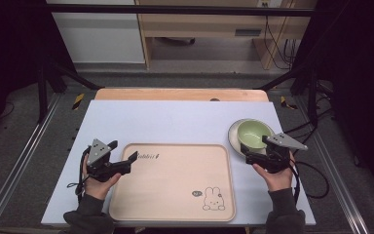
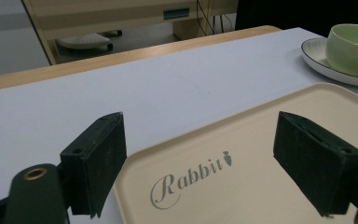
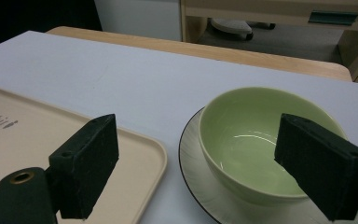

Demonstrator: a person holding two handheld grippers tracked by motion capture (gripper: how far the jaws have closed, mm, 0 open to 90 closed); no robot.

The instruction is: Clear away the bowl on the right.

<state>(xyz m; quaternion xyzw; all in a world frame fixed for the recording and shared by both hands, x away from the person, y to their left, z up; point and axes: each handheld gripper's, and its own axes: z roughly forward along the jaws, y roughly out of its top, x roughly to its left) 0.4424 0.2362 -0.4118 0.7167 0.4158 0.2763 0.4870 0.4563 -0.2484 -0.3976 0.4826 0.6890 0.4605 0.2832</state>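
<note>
You're at the approach step: right gripper [image 1: 256,150] fingers apart at the bowl [image 3: 261,140], left gripper [image 1: 126,158] fingers apart over the tray [image 1: 175,214]; next, straddle the rim and close.

Lighting: even overhead light is falling on the table [image 1: 175,122]; surroundings are sinking into darkness. Shadows: soft ones are lying under the black jaws. Glare: a thin highlight is gleaming inside the green bowl [image 3: 256,140] ahead of the right gripper [image 3: 214,168]. Focus: jaws nearest each lens are blurring slightly; background furniture is softening.
</note>
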